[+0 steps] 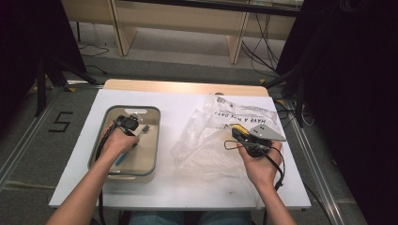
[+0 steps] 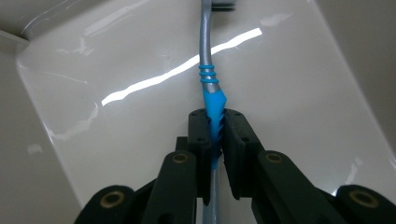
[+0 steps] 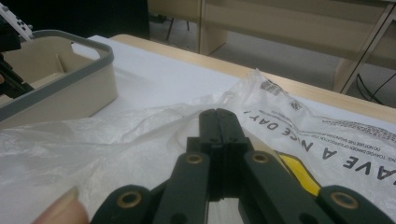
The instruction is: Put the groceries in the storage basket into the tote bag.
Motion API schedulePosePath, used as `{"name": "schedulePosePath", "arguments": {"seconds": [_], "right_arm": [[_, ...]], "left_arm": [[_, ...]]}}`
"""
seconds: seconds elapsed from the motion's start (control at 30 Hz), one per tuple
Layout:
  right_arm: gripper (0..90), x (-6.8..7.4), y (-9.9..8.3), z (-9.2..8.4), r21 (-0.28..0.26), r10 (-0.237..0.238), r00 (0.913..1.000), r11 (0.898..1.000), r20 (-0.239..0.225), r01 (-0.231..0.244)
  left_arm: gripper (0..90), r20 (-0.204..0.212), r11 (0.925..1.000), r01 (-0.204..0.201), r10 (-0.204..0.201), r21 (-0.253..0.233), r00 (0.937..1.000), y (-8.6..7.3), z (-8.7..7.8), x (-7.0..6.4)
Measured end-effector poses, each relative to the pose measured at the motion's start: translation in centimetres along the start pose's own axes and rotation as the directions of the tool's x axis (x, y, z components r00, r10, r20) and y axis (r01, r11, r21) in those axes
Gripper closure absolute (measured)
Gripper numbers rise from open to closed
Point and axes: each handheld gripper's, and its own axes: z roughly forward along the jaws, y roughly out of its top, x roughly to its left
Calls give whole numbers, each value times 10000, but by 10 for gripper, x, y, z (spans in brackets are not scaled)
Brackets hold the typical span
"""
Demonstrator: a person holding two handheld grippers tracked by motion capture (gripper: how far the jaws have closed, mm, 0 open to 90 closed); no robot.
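Two black jaws clamp ribbed blue toothbrush (image 2: 214, 105).

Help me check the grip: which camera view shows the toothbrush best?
The left gripper view: the toothbrush runs up the middle, its blue grip clamped between the left gripper jaws. The high view shows it small, lying in the beige tray beside the hand. The right gripper view shows the tray's outside wall.
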Motion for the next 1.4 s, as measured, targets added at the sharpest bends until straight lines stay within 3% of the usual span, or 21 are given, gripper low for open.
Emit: {"name": "schedulePosePath", "arguments": {"seconds": [0.47,0.87,1.07,1.27,1.3,1.33,1.37,1.4], "right_arm": [[900,0,-1,0,15,39,10000,10000,7,-39],[900,0,-1,0,6,25,10000,10000,10,-25],[900,0,0,0,12,47,10000,10000,4,-47],[900,-1,0,-1,-15,41,10000,10000,25,-41],[900,-1,0,-1,-21,39,10000,10000,23,-39],[900,-1,0,-1,-21,39,10000,10000,23,-39],[900,-1,0,-1,-41,37,10000,10000,21,-36],[900,-1,0,-1,-41,37,10000,10000,21,-36]], "left_arm": [[817,223,9977,145,-131,-662,9997,-3,-6,1],[817,216,9847,212,-177,-1730,9996,-6,-21,2],[817,304,9747,268,-205,-2219,9993,-9,-29,2],[817,285,9583,215,-140,-2850,9995,-10,-39,-1],[817,258,9518,227,-155,-3057,9995,-11,-42,-2],[818,258,9518,227,-155,-3057,9995,-11,-42,-2],[818,302,9455,238,-148,-3246,9994,-12,-46,-2],[817,302,9455,238,-148,-3246,9994,-12,-46,-2]]}}
